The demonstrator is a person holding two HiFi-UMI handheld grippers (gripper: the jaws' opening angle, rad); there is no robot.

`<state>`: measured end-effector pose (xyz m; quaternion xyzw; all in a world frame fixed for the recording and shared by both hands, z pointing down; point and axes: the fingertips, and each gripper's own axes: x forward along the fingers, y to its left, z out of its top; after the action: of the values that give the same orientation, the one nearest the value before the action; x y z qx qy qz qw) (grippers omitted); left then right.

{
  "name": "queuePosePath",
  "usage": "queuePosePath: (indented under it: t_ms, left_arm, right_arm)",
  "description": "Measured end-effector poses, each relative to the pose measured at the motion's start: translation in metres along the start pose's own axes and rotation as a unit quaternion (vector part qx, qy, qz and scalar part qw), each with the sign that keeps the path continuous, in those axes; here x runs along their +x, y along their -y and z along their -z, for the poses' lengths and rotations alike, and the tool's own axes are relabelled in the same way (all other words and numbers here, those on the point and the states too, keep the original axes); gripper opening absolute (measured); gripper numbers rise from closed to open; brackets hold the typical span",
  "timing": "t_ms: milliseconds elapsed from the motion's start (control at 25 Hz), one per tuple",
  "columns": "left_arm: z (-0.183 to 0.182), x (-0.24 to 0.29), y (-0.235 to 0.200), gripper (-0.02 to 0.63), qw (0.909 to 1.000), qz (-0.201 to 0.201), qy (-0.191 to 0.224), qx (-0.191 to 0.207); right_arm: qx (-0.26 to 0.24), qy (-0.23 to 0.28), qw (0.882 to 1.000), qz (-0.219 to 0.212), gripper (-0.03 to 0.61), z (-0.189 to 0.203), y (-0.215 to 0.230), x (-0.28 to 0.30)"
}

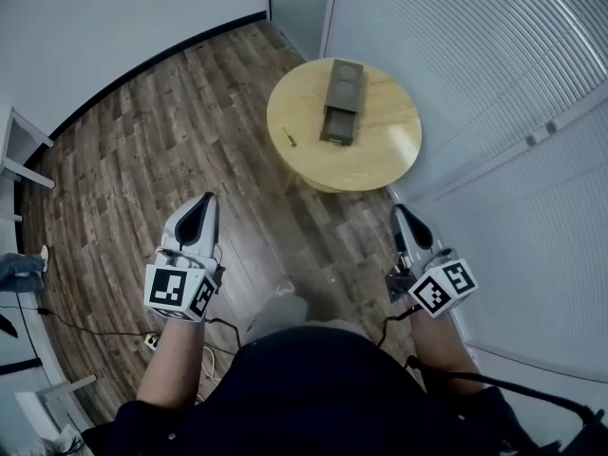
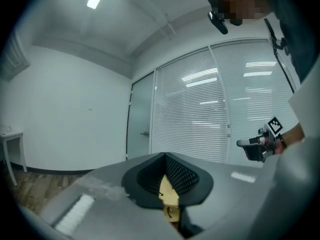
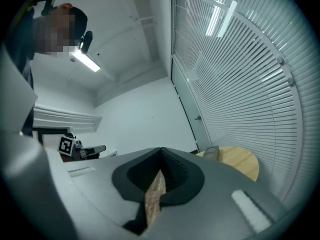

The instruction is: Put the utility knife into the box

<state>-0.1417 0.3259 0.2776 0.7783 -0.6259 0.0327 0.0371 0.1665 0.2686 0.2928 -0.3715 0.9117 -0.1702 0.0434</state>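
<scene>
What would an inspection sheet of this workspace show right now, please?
Surface: round wooden table, mostly bare.
Job's things: box near the table's middle, its near end seemingly slid open; small dark thing by the table's left edge, perhaps the utility knife, too small to tell.
Clutter: nothing seen on the table.
Grippers: left gripper and right gripper both short of the table, fingers together, nothing held.
Cables: thin cable on the floor at left; thick cable behind the right gripper.
Surroundings: wood floor, white wall, blinds at right.
</scene>
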Motion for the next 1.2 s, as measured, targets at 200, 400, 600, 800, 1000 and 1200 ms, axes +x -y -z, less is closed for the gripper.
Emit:
queuePosePath:
  t_ms: [200,400,600,800,1000,1200]
  left_arm:
    - [-0.002,0.022,-0.038,0.003,1.0000,0.002,0.000,-0.002]
    - [-0.014,0.042,-0.069,0.003,1.0000,0.007,0.002,0.002]
    - [-0.019,0.059,-0.091,0.003,0.9999,0.008,0.005,-0.004]
    - [-0.014,0.079,-0.101,0.003,0.9999,0.007,-0.005,-0.011]
    - [-0.019,0.100,-0.117,0.003,0.9998,-0.010,-0.012,-0.012]
    - [-0.015,0.127,-0.131,0.003,0.9991,-0.028,-0.024,-0.020]
  right_arm:
    - [-0.005,0.005,1.000,0.000,0.006,-0.006,-0.004,0.048]
    - [-0.004,0.011,1.000,0.001,0.006,-0.013,-0.010,0.082]
    - [-0.011,-0.001,1.000,-0.005,0.006,-0.014,-0.017,0.109]
    - [-0.013,-0.018,1.000,-0.006,0.006,-0.015,-0.006,0.130]
    - [0.003,-0.031,0.999,-0.010,0.006,-0.012,0.013,0.166]
    - [-0.008,-0.044,0.998,-0.045,0.006,-0.001,0.033,0.216]
